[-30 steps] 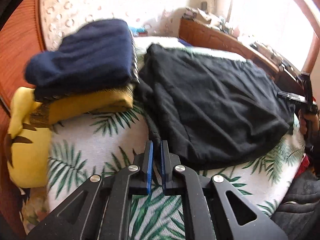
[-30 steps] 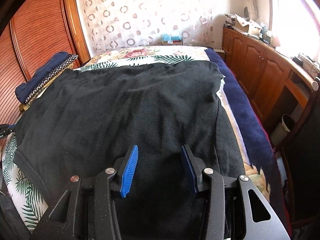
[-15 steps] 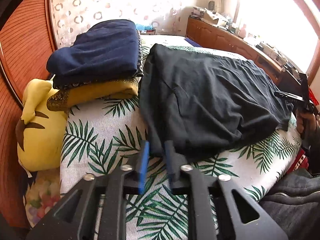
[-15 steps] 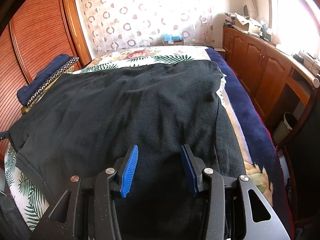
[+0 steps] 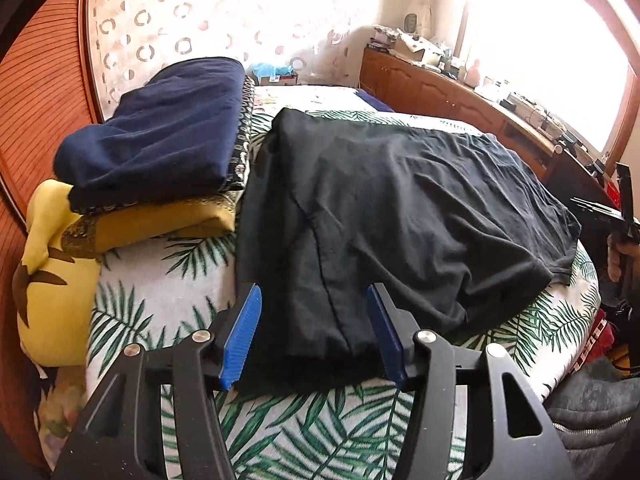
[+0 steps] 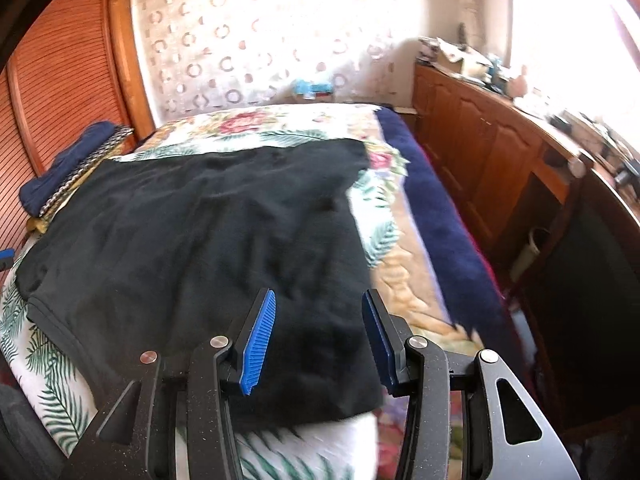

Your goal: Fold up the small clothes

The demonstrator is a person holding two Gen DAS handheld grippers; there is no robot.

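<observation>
Black garment (image 5: 384, 216) lies spread flat over the palm-leaf bedspread (image 5: 160, 304), filling the middle of both views, and no fold looks started yet. Left tool (image 5: 314, 328) hovers at the bottom centre of its frame, fingers parted wide over the near hem, gripping nothing. Right tool (image 6: 318, 334) sits low in its own frame, likewise spread and empty, above the garment's other near corner. By my judgement the step in hand is the first grasp: each tool must drop onto the hem, pinch a single layer, then carry it across. At upper left of the left view a stack of folded clothes (image 5: 156, 148) rests beside a yellow plush toy (image 5: 52, 280). Wooden cabinets (image 6: 492, 152) line the right, under a bright window.
</observation>
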